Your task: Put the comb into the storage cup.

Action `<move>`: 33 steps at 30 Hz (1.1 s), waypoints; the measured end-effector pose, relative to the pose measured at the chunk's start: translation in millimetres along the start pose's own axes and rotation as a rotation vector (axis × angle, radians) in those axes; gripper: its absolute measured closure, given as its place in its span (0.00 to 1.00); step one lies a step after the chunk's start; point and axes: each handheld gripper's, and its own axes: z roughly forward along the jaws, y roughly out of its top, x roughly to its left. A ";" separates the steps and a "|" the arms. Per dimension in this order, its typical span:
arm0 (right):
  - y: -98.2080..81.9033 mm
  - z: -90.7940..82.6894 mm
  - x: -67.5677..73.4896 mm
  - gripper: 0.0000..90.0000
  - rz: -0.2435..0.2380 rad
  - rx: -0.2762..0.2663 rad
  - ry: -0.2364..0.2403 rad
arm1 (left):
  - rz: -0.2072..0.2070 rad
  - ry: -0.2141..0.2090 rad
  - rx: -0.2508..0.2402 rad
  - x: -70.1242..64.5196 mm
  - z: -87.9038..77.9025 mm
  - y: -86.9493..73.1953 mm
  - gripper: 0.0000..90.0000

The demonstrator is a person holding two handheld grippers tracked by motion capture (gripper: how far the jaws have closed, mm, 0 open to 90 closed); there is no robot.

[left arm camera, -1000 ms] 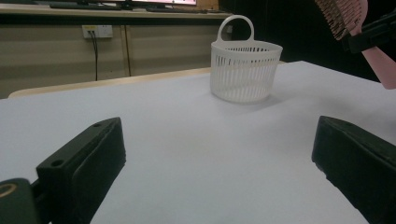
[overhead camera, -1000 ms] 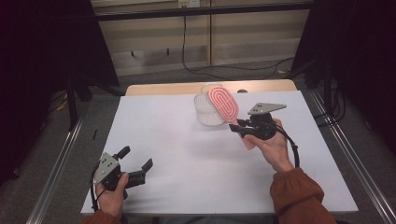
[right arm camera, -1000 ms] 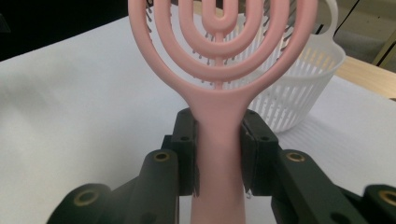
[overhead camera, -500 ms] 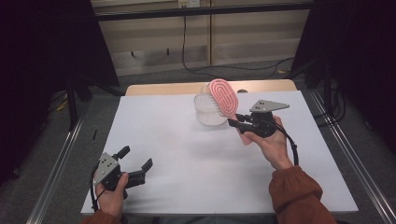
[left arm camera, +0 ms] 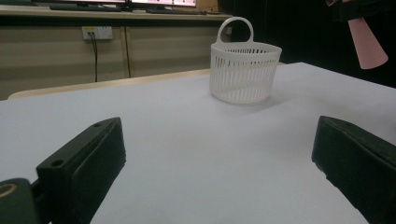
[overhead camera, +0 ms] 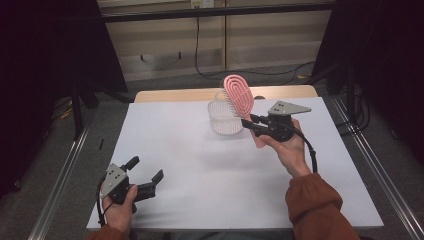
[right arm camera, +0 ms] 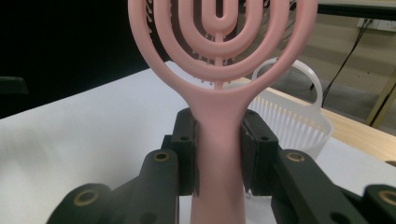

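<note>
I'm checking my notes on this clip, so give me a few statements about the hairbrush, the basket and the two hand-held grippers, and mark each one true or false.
1. The right hand-held gripper is clamped on the handle of the pink hairbrush. True.
2. The hairbrush lies flat on the table. False: it is held up in the air, head upward, beside the basket.
3. The white slotted basket stands upright on the white table. True.
4. The left hand-held gripper holds the basket by its loop handle. False: its jaws are open and empty, low over the table near its front edge, far from the basket.
5. The basket has a loop handle on its rim. True.
</note>
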 end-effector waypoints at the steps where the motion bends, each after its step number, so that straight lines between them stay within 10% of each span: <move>1: 0.4 0.9 -0.3 0.78 -0.003 -0.009 0.005 | -0.005 0.001 -0.002 -0.3 0.3 -0.1 0.03; 33: 31.1 26.3 -19.3 0.78 -0.011 -0.098 0.017 | -0.008 -0.004 -0.002 -0.2 0.6 -0.2 0.03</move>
